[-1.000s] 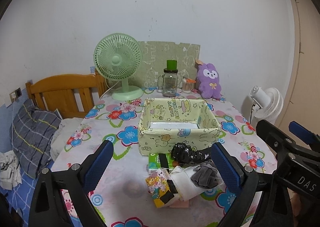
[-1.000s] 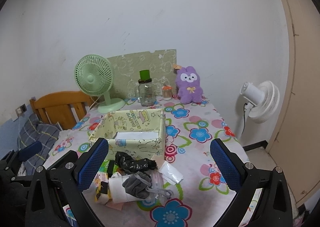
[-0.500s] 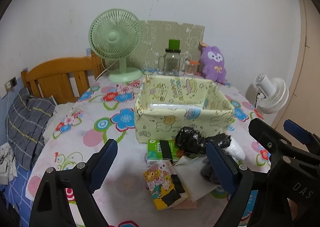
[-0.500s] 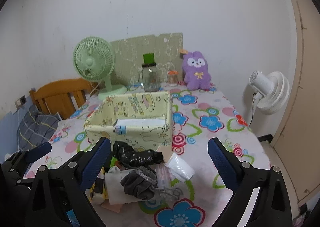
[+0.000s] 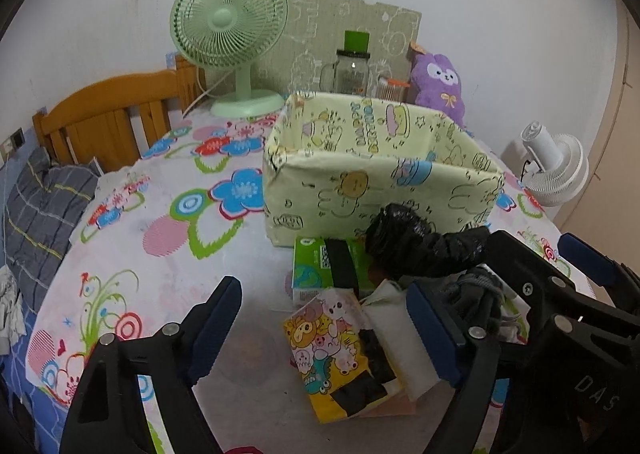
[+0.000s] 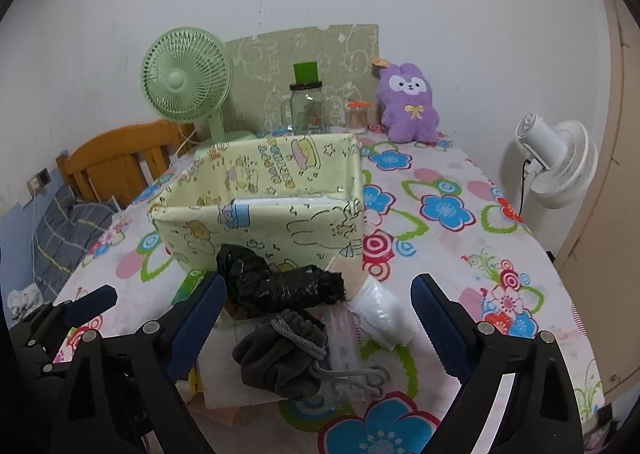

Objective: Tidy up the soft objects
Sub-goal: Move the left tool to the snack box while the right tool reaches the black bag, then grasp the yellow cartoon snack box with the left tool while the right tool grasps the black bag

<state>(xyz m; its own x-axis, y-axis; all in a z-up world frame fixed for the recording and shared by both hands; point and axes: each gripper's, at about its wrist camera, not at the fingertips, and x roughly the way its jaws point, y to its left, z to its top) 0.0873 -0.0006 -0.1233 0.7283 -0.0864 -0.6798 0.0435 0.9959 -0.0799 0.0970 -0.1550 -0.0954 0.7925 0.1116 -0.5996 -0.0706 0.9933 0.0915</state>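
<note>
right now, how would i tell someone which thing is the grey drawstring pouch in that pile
Find the yellow cartoon-print box in the middle of the flowered table; a pile of soft things lies just in front of it. The grey drawstring pouch sits nearest the camera, below the shiny black plastic bag: matte, fleecy, with a grey woven cord.

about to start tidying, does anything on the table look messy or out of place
Yes. The soft things sit in a loose heap in front of the yellow fabric box, not in it: a crumpled black plastic bag, a grey drawstring pouch with its cord trailing, and a cartoon-print packet lying askew. The box's near wall sags slightly.
</note>
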